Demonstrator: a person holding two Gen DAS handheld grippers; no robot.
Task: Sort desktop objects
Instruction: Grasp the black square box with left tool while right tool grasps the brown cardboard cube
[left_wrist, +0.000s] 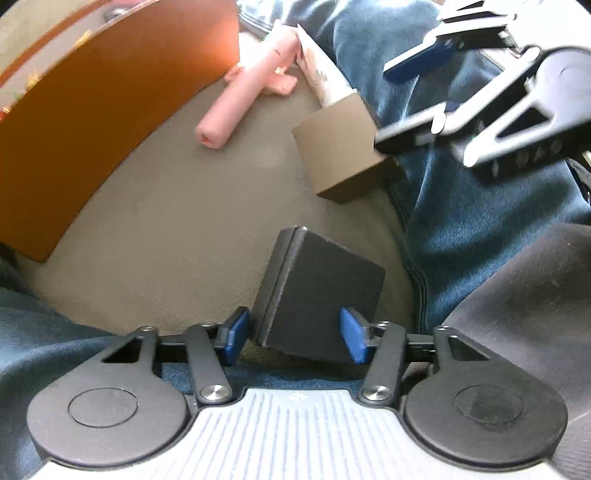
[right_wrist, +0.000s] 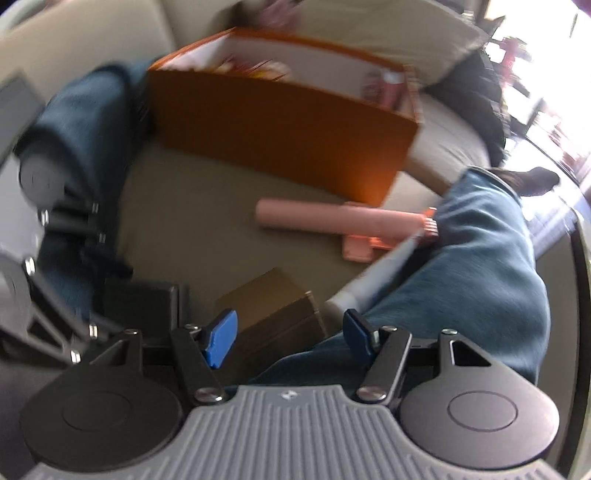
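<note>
My left gripper (left_wrist: 293, 334) is open with a black square box (left_wrist: 321, 291) between its blue pads, tilted on the beige cushion (left_wrist: 177, 240). A brown box (left_wrist: 338, 147) lies further ahead, and a pink tube-shaped toy (left_wrist: 245, 92) beyond it. My right gripper (right_wrist: 288, 334) is open and empty, just above the brown box (right_wrist: 269, 310). The right gripper also shows in the left wrist view (left_wrist: 413, 107), beside the brown box. The orange storage box (right_wrist: 280, 136) stands at the back with items inside. The pink toy (right_wrist: 332, 219) lies in front of it.
A white flat box (left_wrist: 321, 70) leans against a person's blue-jeaned leg (left_wrist: 472, 221) at the right. The orange box wall (left_wrist: 92, 122) fills the left of the left wrist view. Another leg (right_wrist: 74, 122) lies at the left of the right wrist view.
</note>
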